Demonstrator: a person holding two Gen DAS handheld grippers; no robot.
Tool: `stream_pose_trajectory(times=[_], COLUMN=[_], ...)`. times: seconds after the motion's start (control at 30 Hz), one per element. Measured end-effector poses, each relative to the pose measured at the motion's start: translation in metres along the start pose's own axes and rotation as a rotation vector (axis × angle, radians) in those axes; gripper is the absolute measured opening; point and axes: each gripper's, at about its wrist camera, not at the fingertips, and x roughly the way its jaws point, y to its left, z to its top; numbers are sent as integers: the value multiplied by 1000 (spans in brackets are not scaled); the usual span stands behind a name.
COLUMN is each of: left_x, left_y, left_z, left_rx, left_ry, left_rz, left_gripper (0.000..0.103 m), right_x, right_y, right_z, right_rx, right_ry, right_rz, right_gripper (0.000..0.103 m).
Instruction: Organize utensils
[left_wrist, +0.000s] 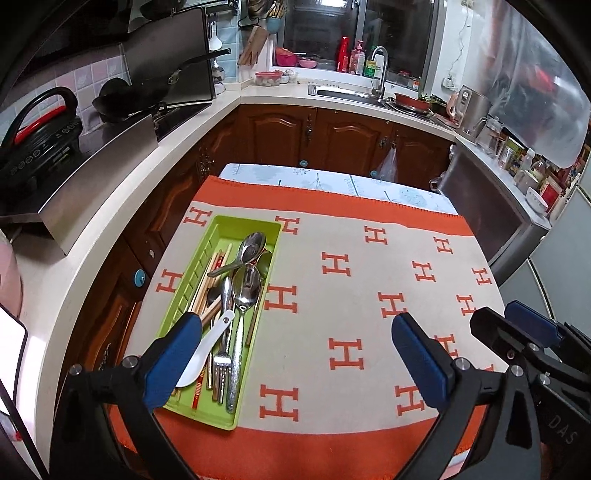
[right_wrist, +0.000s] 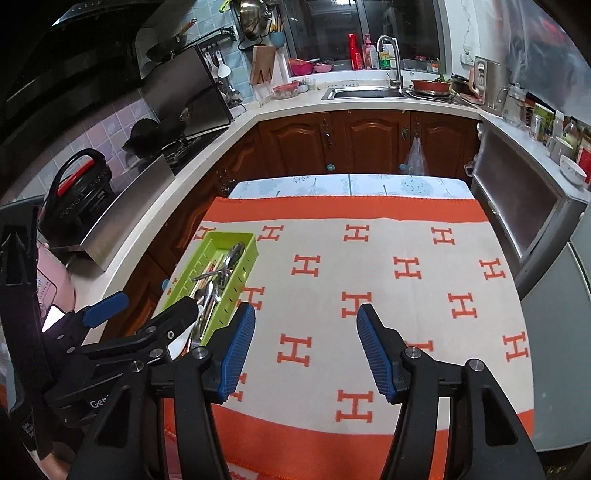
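At nine o'clock on the bench (left_wrist: 332, 325): green tray (left_wrist: 221, 229) holding utensils (left_wrist: 240, 291). Left tongs (left_wrist: 295, 362) fully spread, right tongs (right_wrist: 306, 350) opening, both empty. Best tidied by aligning handles parallel.

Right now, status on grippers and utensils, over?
Left gripper open, empty. Right gripper open, empty. Utensils all in green tray on cloth. Nothing in the way.

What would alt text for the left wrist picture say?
A green tray of spoons, forks and chopsticks sits on an orange-and-cream cloth, between the left gripper's wide-open, empty blue fingers. Kitchen counters lie behind.
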Motion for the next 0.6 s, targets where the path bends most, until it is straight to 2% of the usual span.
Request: stream_pose_trajectory(times=[0.33, 0.6], left_x=[2, 2], left_y=[-13, -15], left_z=[-5, -5], left_rx=[34, 37], left_ry=[30, 30], left_rz=[25, 22], left_gripper=[102, 102], right_x=[8, 5], right_y=[-14, -16], right_z=[-15, -17], right_rx=[54, 52], right_ry=[43, 28], right_rz=[-4, -16], right_gripper=[59, 59])
